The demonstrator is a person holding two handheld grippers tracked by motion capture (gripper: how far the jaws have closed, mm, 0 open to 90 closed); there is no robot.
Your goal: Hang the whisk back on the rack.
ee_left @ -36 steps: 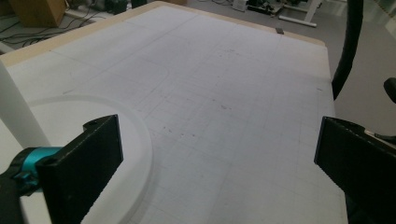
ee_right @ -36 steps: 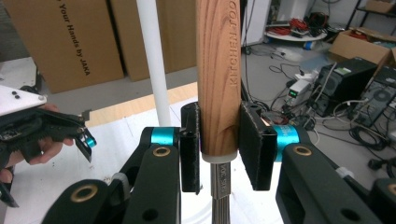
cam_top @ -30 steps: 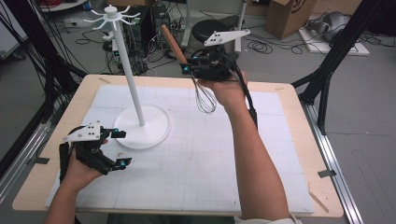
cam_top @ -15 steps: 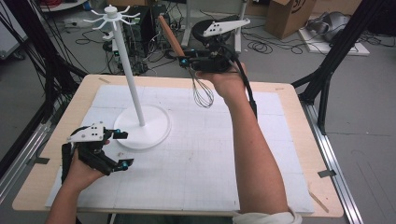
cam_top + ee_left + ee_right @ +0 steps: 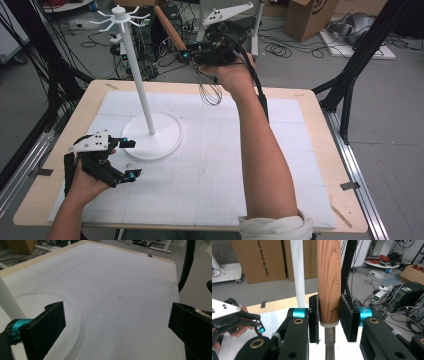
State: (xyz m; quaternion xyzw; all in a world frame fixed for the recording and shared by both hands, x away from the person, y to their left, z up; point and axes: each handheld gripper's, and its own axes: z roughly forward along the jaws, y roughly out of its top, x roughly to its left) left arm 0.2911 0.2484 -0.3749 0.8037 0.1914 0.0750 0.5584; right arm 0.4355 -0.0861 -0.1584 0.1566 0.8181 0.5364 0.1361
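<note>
Leftmost, the left gripper (image 5: 127, 159) is held low over the mat (image 5: 210, 175), its jaws spread wide with nothing between them; just beyond its far jaw lies the round base of the stand (image 5: 152, 135). From that base a thin white pole rises to a ring of hooks (image 5: 119, 16) at the top. Further right, and raised well above the table (image 5: 310, 107), the right gripper (image 5: 329, 320) is clamped on a whisk (image 5: 210, 90). The grip is taken at the lower end of the wooden handle (image 5: 329, 277), just above the metal collar, with the handle pointing up and away from the tool and the wire loops hanging below it. The whisk is judged light. Its handle is stiff and grips well under the pads, while the wires are springy and best left ungrasped. Because the hold sits near the collar, the long handle could swing if knocked against the pole.
</note>
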